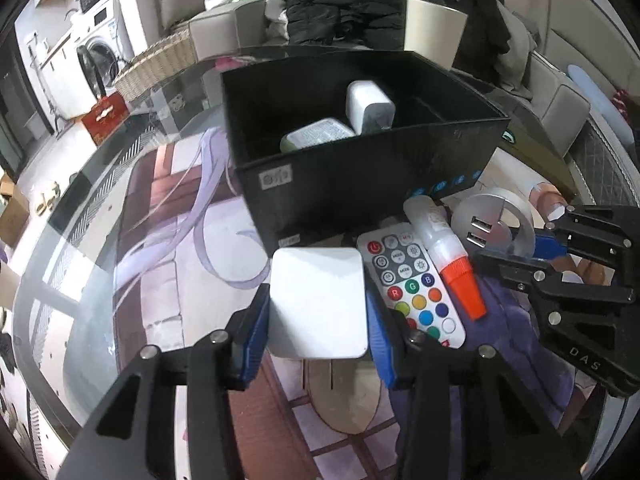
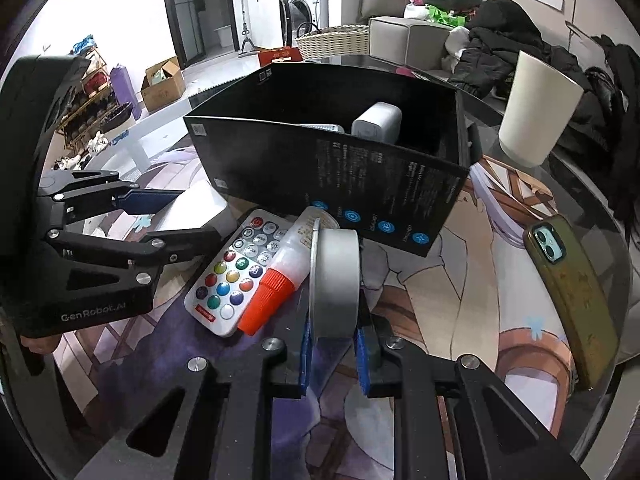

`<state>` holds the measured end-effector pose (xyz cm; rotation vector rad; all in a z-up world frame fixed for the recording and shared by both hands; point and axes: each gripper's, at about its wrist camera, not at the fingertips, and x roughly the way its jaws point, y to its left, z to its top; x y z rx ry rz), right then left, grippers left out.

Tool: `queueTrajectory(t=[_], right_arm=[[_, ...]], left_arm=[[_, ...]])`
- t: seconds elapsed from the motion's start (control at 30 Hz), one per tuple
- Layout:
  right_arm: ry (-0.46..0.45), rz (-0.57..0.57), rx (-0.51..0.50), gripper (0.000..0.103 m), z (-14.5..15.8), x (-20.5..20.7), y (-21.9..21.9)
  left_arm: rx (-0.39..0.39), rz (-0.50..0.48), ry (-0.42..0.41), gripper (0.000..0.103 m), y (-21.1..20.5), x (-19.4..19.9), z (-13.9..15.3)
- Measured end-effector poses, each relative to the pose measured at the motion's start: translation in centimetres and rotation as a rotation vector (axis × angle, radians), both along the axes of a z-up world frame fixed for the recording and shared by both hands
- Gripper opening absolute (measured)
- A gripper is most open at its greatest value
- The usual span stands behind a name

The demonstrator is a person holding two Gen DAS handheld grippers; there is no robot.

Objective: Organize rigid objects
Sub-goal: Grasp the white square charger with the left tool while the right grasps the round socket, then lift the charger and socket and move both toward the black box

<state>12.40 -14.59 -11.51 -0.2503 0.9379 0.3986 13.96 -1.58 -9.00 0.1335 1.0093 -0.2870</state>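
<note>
Item: left gripper [image 1: 318,312]. Pinching white square block [image 1: 318,303] between blue pads, one on each flat side; block held just short of black box [image 1: 360,184]. Box lies at 12 o'clock from the block, its near wall directly ahead; judged: a lift over that wall, then forward, is what the coming move turns on.

Item: right gripper [image 2: 334,344]. Closed on silver round USB hub [image 2: 335,280], gripped edge-on across its thickness, disc standing upright. Box at 12 o'clock here too, its near corner just beyond the hub. Neither hand clearly nearer; both loads sit just beside the front wall.

Item: black box, open top, inner partition visible toward 1 o'clock in the left view. Contents: white charger [image 1: 370,106] standing on end; flat white-and-green device [image 1: 316,134] lying beside it toward 8 o'clock. Section right of the partition: contents not visible.

Item: remote control [image 1: 412,284], coloured buttons up, lying on the table between the two grippers, long axis running 11 to 5 in the left view.

Item: glue bottle [image 1: 444,248], orange cap, lying across the remote's right edge, cap pointing to 5 o'clock.

Item: phone [image 2: 572,296] in olive case, at 3 o'clock in the right view, well apart from the box.

Item: white cup [image 2: 538,110], at 1 o'clock, beyond the box.
</note>
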Motion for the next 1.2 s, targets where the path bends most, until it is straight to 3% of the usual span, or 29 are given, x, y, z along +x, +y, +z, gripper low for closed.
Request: queueTrajectory(t=[0.07, 0.13, 0.2, 0.43, 0.53, 0.77, 0.93, 1.07, 1.2], right_arm=[[-0.004, 0.002, -0.01, 0.018, 0.0, 0.1, 0.1], [-0.006, -0.003, -0.009, 0.018, 0.0, 0.2, 0.2], [-0.007, -0.006, -0.003, 0.018, 0.0, 0.3, 0.2], [-0.056, -0.003, 0.012, 0.017, 0.8, -0.4, 0.0], [-0.077, -0.004, 0.024, 0.017, 1.4, -0.8, -0.1], [-0.176, 0.001, 0.065, 0.017, 3.3, -2.0, -0.3], [-0.341, 0.009, 0.116, 0.017, 6.1, -4.0, -0.3], [-0.523, 0.025, 0.136, 0.017, 8.7, -6.7, -0.1], [-0.644, 0.039, 0.157, 0.017, 10.4, -8.6, 0.0]], left_arm=[[0.014, 0.002, -0.002, 0.052, 0.1, 0.0, -0.2], [0.017, 0.008, -0.008, 0.053, 0.2, 0.1, -0.2], [0.002, 0.005, -0.001, 0.044, 0.3, 0.1, -0.2], [0.001, 0.006, -0.006, 0.043, 0.1, -0.3, 0.0], [-0.004, 0.003, -0.047, 0.043, 0.0, -0.6, 0.9], [-0.019, -0.015, -0.237, 0.043, -0.1, -2.5, 4.5], [-0.055, -0.021, -0.431, 0.043, 0.3, -4.9, 7.5], [-0.088, -0.025, -0.621, 0.043, 1.0, -7.5, 10.2], [-0.126, -0.025, -0.687, 0.043, 1.7, -8.3, 11.5]])
